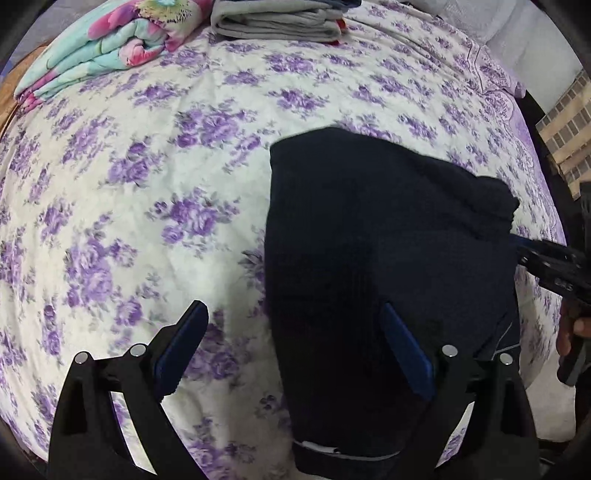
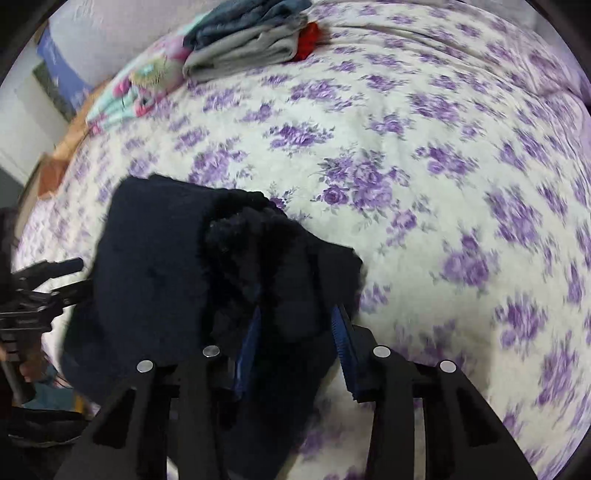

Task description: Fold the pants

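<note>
Dark navy pants [image 1: 373,258] lie folded on the purple-flowered bedspread [image 1: 147,184]. My left gripper [image 1: 295,347] is open, its right finger over the pants' left part and its left finger over the sheet. My right gripper [image 2: 299,343] has its blue pads around a bunched, fuzzy edge of the pants [image 2: 221,266], with fabric between the jaws. The right gripper also shows in the left wrist view [image 1: 546,258] at the pants' right edge. The left gripper shows in the right wrist view [image 2: 40,288] at the far left.
A folded floral blanket [image 1: 107,48] and a stack of folded grey and blue clothes [image 1: 277,18] with something red sit at the bed's far edge. A pillow [image 1: 491,66] lies at far right. The bed's edge runs along the right.
</note>
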Available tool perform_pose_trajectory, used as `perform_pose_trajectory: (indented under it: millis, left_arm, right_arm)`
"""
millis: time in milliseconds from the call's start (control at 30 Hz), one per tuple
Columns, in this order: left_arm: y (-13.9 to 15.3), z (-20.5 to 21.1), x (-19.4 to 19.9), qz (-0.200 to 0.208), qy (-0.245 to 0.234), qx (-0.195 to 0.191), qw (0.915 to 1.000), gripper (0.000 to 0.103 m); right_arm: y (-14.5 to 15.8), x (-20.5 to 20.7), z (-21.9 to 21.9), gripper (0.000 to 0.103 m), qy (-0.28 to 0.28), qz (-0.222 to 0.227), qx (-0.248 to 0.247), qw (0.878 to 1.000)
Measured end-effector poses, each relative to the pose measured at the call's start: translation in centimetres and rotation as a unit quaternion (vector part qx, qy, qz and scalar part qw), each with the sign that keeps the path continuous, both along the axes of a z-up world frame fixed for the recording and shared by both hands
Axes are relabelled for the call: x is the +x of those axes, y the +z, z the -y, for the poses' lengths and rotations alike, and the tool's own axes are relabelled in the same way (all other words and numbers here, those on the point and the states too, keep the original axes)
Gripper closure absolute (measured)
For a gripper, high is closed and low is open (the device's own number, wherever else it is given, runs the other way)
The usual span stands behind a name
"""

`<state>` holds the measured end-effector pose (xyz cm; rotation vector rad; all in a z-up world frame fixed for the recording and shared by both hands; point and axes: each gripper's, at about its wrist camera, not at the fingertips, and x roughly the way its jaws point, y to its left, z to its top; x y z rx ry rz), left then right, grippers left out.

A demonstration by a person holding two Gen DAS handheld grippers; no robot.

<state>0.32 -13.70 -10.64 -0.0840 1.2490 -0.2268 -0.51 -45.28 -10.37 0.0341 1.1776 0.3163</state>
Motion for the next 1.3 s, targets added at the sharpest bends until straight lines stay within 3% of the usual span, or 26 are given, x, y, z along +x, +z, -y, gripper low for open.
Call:
perform_pose_trajectory:
  millis: [33,67,167,267,333,400,500,533,567,600,667,767,833,900,1000,1067,1100,1133,1300]
  left_arm:
    - [-0.1,0.0,-0.1,0.0,0.003,0.001,1.0,0.011]
    - [-0.3,0.0,-0.1,-0.001,0.005,0.0,1.0,0.011]
    - [-0.6,-0.4,0.1,-0.011,0.018,-0.014,0.9997,0.011]
    - [-0.9,-0.8,0.1,-0.018,0.023,-0.027,0.9992,0.011]
    - [-0.9,-0.6,0.1,-0.017,0.015,-0.032,0.9992,0.011]
    - [-1.0,-0.1,0.0,-0.016,0.002,-0.036,0.9992,0.011]
    - [-1.4,0.7,0.2,-0.019,-0.011,-0.034,0.9992,0.01]
    - [-1.5,0.9,0.3,-0.019,-0.014,-0.033,0.9992,0.01]
    - [-1.4,1.0,0.4,-0.02,-0.018,-0.03,0.9992,0.01]
    - [-1.1,1.0,0.6,-0.02,-0.026,-0.028,0.9991,0.01]
    - [-0.2,0.5,0.7,-0.007,-0.035,-0.037,0.9987,0.01]
    - [1.0,-0.4,0.9,0.009,-0.038,-0.049,0.9981,0.01]
    - [1.4,-1.1,1.3,0.015,-0.034,-0.048,0.9982,0.01]
    - [1.1,-1.6,1.9,0.009,-0.028,-0.041,0.9987,0.01]
    - [0.0,-1.9,2.8,-0.004,-0.018,-0.032,0.9993,0.01]
    - [-1.3,-1.4,2.9,-0.025,-0.03,-0.019,0.9991,0.01]
    - [-1.5,-1.3,2.6,-0.027,-0.039,-0.018,0.9987,0.009]
    - [-1.5,-1.1,2.5,-0.025,-0.049,-0.02,0.9983,0.01]
    - [0.0,-1.9,1.3,-0.018,-0.068,-0.027,0.9972,0.01]
  right_arm:
    - [-0.2,0.4,0.0,0.061,0.002,-0.005,0.005,1.0]
    - [-0.2,0.7,-0.2,0.07,0.004,-0.012,0.01,1.0]
    - [0.6,0.4,-0.8,0.077,0.027,-0.004,-0.004,1.0]
    - [3.2,-1.2,1.1,0.096,0.025,0.002,0.036,0.999]
    - [4.6,-2.5,2.4,0.096,0.017,0.008,0.053,0.998]
    - [4.1,-3.4,3.5,0.096,0.006,-0.013,0.066,0.998]
    - [0.4,-3.7,4.1,0.09,-0.034,-0.061,0.032,0.997]
    - [-0.6,-3.6,4.5,0.075,-0.061,-0.075,0.026,0.995]
    - [-0.5,-3.6,5.0,0.053,-0.09,-0.072,0.02,0.993]
    - [0.0,-3.7,5.3,0.046,-0.108,-0.062,0.018,0.992]
    - [2.5,-4.1,5.2,0.045,-0.111,-0.028,0.025,0.993]
    - [5.6,-4.4,3.0,0.045,-0.06,0.019,0.062,0.996]
    - [6.4,-4.2,0.3,0.045,-0.035,0.027,0.079,0.996]
    - [5.7,-3.6,-2.7,0.046,-0.01,0.022,0.073,0.997]
    - [3.9,-2.8,-5.3,0.037,-0.003,0.018,0.045,0.999]
    - [2.3,-2.0,-5.0,0.046,-0.017,0.004,0.011,1.0]
    - [0.9,-1.1,-4.2,0.047,-0.036,-0.028,0.0,0.999]
    - [0.9,-0.7,-3.8,0.05,-0.05,-0.039,0.008,0.998]
    - [7.4,-1.8,-5.6,0.05,-0.025,0.039,-0.026,0.999]
